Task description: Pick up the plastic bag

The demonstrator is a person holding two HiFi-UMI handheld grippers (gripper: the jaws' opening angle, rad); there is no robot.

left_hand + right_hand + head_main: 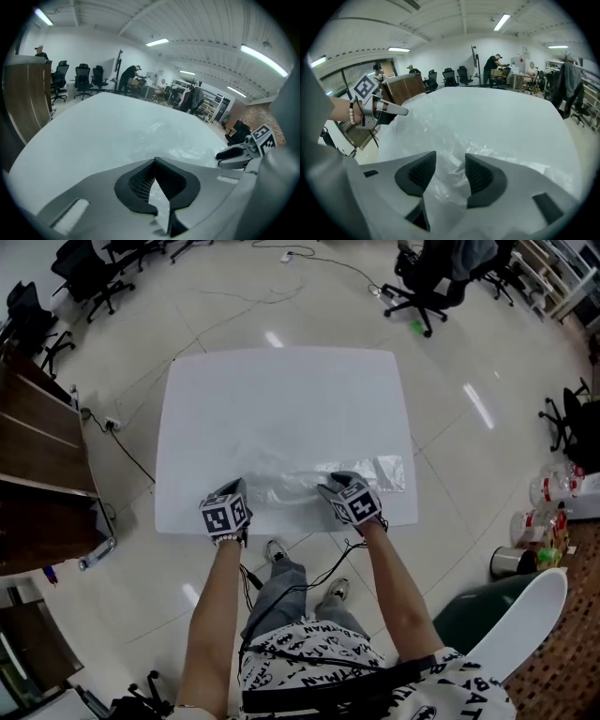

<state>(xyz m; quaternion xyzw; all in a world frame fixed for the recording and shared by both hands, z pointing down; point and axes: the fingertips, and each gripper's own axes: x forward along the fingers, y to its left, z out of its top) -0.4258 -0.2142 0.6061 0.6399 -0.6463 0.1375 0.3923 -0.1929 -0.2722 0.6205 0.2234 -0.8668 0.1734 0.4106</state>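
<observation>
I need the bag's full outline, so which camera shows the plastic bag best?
The head view: nearly the whole plastic bag shows, spread on the white table. The right gripper view shows only a crumpled part close up; the left gripper view shows just a faint glossy patch.

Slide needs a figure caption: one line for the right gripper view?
Right gripper, jaws apart, over a crumpled clear plastic bag on a white table.

The bag (323,479) lies on the table (281,399), along its lower edge at frame centre. 2 grippers sit at that edge: the left gripper (232,501) left of the bag, the right gripper (343,487) over it. Chairs (84,273) stand upper left, bottles (548,488) at right.
</observation>
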